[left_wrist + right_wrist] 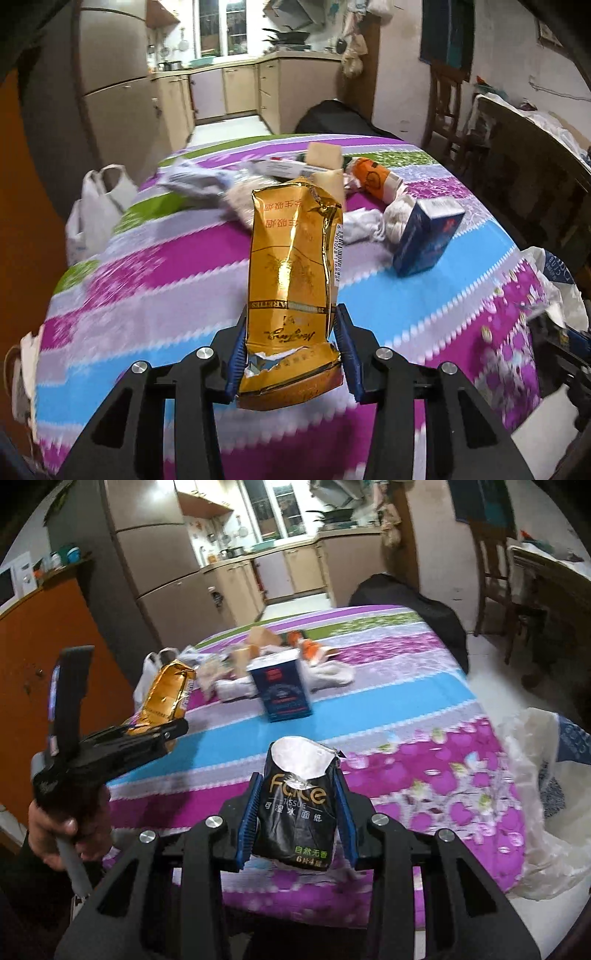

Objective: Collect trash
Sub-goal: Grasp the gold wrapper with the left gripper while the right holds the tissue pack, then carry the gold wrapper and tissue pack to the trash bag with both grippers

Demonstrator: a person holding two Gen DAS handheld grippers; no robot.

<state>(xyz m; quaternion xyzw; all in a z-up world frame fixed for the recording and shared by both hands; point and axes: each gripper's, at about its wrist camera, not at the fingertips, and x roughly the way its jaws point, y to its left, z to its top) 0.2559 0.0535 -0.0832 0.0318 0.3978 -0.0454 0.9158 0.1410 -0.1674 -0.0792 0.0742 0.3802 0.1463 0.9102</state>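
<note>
A crumpled gold cigarette pack (291,251) stands up between the blue pads of my left gripper (292,310), which is shut on its torn lower end above the table. The right wrist view shows that same left gripper (162,734) at the left, with the gold pack (168,694) sticking out of it. My right gripper (296,775) is shut on a black tissue packet (295,812) with a torn white top. More litter lies on the far half of the table: a blue box (428,236), white crumpled tissues (364,225) and an orange wrapper (371,175).
The table wears a striped floral cloth (184,266). A white plastic bag (92,218) hangs at its left edge and another open plastic bag (535,805) at its right edge. A person's hand (55,830) grips the left tool. Wooden chairs and a kitchen lie beyond.
</note>
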